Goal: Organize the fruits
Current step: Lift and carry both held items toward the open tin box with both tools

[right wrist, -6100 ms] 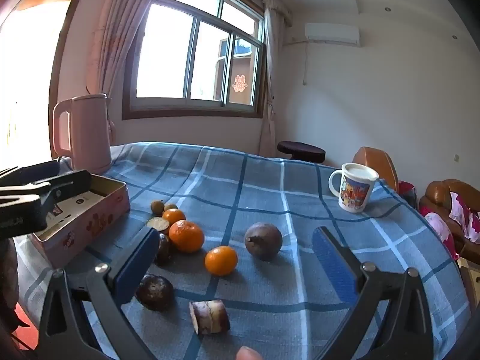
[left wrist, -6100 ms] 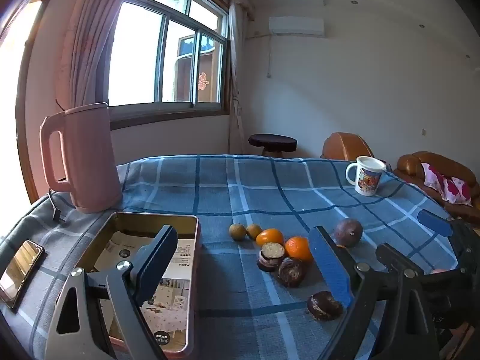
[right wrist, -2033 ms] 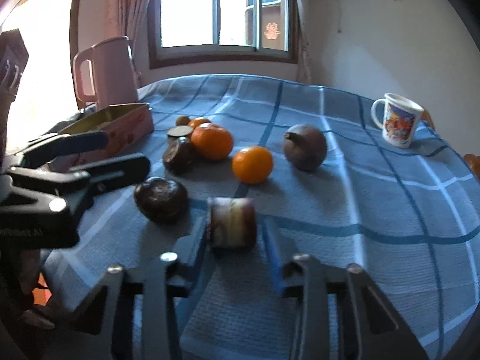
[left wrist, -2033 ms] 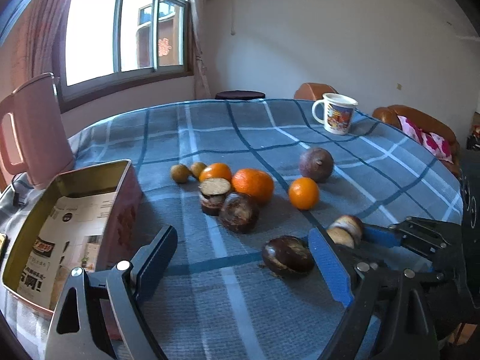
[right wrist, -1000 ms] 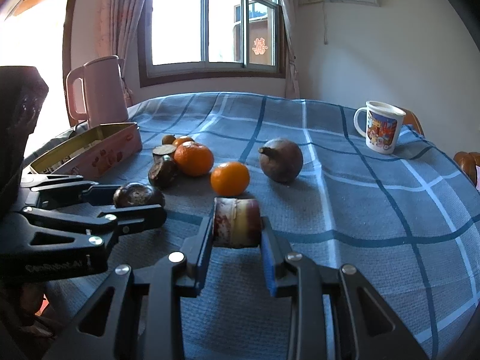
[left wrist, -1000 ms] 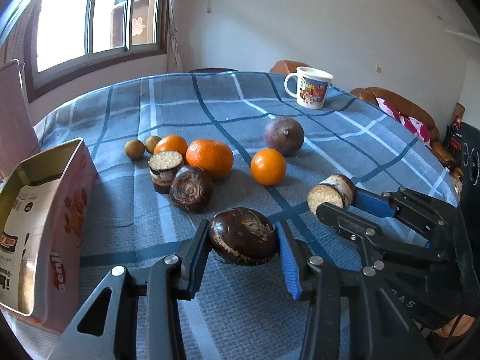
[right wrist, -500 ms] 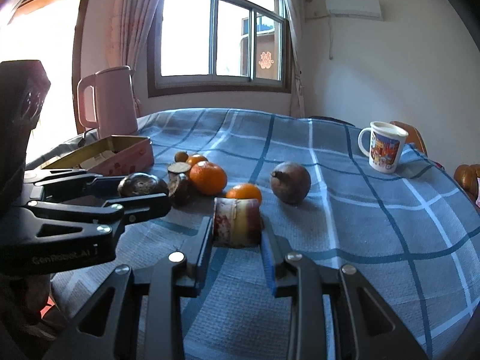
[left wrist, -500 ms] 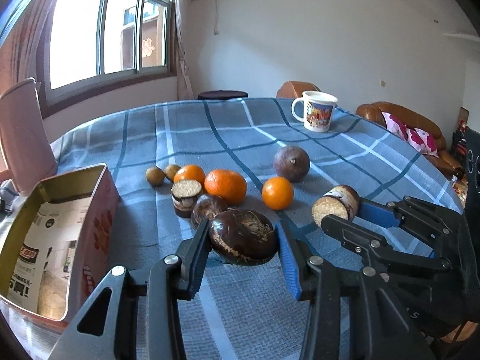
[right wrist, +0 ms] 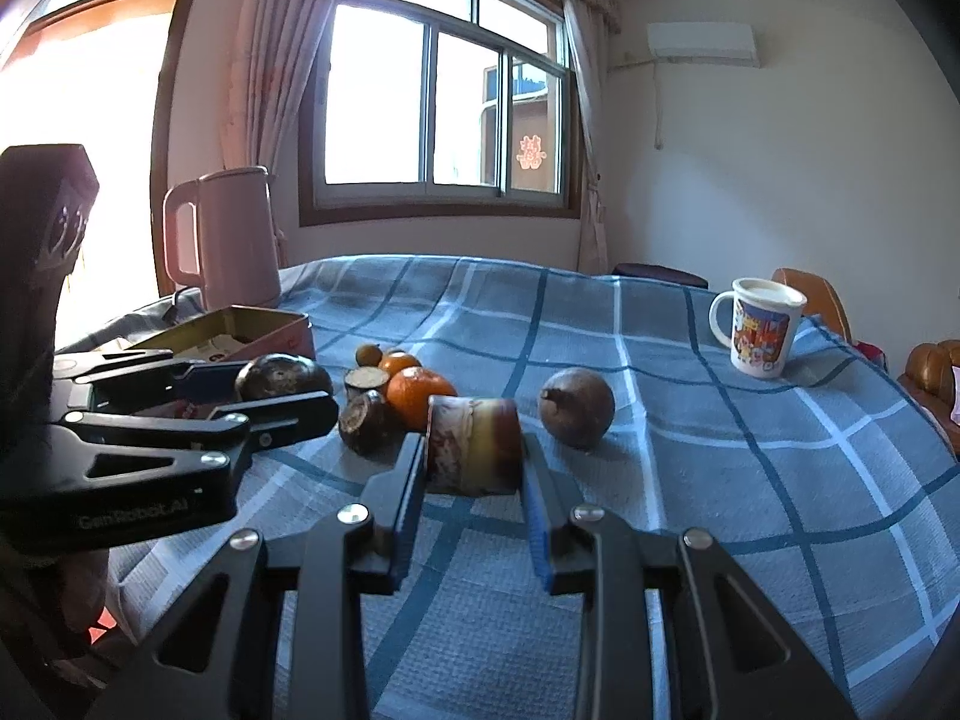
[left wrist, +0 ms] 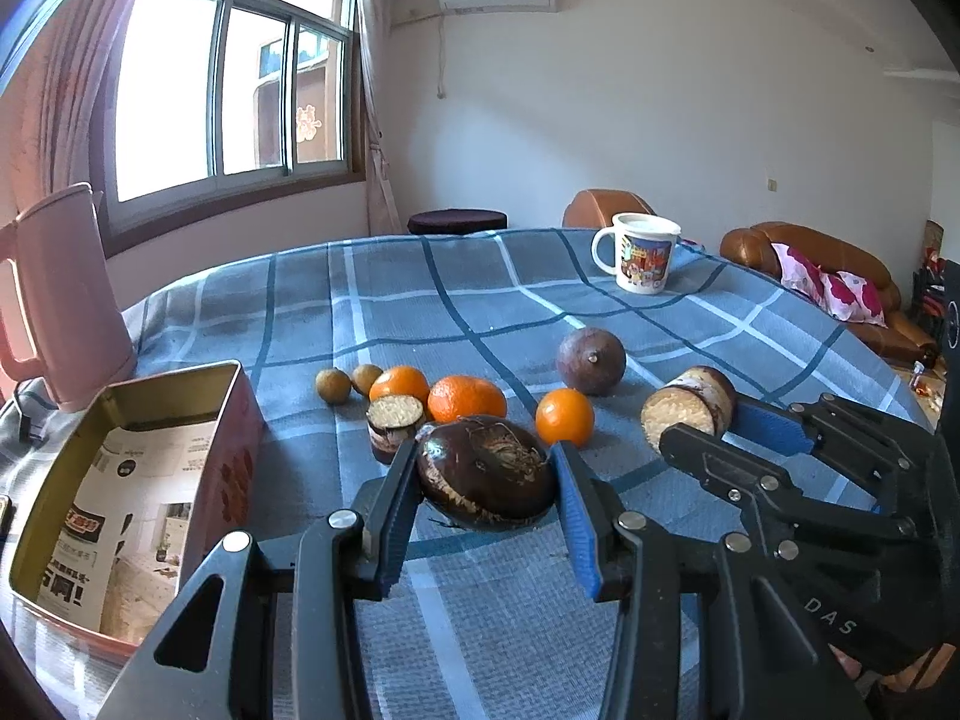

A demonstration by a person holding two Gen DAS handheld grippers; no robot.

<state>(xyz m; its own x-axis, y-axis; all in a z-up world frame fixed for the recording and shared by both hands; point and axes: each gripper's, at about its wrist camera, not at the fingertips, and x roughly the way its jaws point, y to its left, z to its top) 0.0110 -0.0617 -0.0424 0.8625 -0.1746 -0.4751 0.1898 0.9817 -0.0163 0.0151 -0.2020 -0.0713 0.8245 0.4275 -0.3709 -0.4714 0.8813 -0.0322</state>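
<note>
- Lifted clear of the blue checked surface (left wrist: 456, 300) since a second ago: both held fruits, with more of the room now in view behind them.
- Left hand-held gripper (left wrist: 486, 474): pinching a dark brown rounded fruit (left wrist: 485, 473) between its blue pads, squarely at the fingertips, raised above the cloth.
- Right hand-held gripper (right wrist: 474, 450): clamped on a short cut cylinder piece (right wrist: 473, 444), dark-skinned with a pale cut face; seen from the left camera just to the right of the brown fruit, at about the same height.
- Left lying on the surface beyond the fingertips: three oranges (left wrist: 467, 397), two small brownish fruits (left wrist: 333, 385), a second cut piece (left wrist: 394, 420), another dark fruit (right wrist: 367, 414), and a round purple-brown fruit (left wrist: 591, 360) farther right.
- Open tin box (left wrist: 231, 420) at the left edge, near the left hand-held gripper; pink kettle (left wrist: 57, 294) behind it; mug (left wrist: 642, 258) far back right.
</note>
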